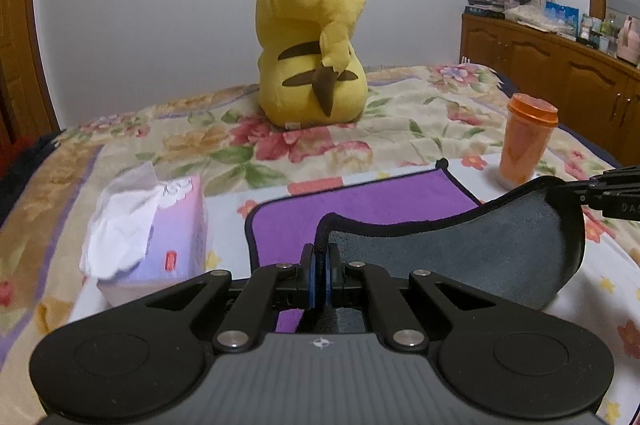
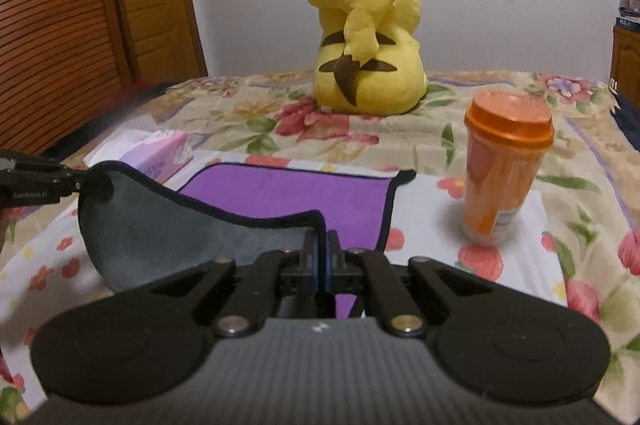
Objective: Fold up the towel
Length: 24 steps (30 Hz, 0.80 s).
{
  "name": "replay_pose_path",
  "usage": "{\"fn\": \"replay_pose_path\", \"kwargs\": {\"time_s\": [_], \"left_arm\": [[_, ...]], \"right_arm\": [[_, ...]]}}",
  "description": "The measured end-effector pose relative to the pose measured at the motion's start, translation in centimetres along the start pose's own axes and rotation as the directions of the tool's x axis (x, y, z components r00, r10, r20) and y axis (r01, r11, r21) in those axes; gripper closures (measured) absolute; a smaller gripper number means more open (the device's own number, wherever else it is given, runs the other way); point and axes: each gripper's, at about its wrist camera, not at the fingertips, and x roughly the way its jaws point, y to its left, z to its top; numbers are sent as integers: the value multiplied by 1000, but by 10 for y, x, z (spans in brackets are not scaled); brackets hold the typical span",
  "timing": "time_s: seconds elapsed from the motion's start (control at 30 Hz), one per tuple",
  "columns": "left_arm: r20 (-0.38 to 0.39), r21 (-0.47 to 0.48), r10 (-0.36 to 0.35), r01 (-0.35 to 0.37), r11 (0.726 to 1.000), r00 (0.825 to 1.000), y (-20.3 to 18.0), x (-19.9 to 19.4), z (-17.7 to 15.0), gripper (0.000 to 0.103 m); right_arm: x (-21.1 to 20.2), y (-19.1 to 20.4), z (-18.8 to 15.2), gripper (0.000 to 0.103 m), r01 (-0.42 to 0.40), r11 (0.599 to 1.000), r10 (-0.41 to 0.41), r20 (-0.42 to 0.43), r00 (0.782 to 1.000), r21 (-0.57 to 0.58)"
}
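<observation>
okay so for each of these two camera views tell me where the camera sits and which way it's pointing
Left wrist: sits on the left claw, facing across the bed toward the plush toy; its claw pinches the towel, and the right claw enters from the right.
Right wrist: sits on the right claw, facing the same way; the left claw enters from the left.
Shared: towel, plush toy, orange cup, tissue box.

Tissue box (image 1: pixel 160 225) left of towel (image 1: pixel 360 201), cup (image 1: pixel 524 141) right, plush (image 1: pixel 312 37) behind.
</observation>
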Motion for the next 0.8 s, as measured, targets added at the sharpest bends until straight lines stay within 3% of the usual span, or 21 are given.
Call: {"fn": "replay_pose_path", "kwargs": {"time_s": [0.27, 0.63, 0.8], "left_arm": [[23, -36, -41, 41, 998, 999, 4, 3, 28, 95], [66, -33, -11, 14, 999, 998, 13, 21, 52, 95], [82, -37, -3, 6, 999, 997, 15, 32, 64, 95]], "right_arm": [[4, -4, 18, 99, -1, 1000, 2, 46, 999, -15], [22, -11, 43, 99, 32, 996, -25, 89, 996, -80], [37, -18, 52, 99, 45, 998, -40, 109, 993, -47]]}}
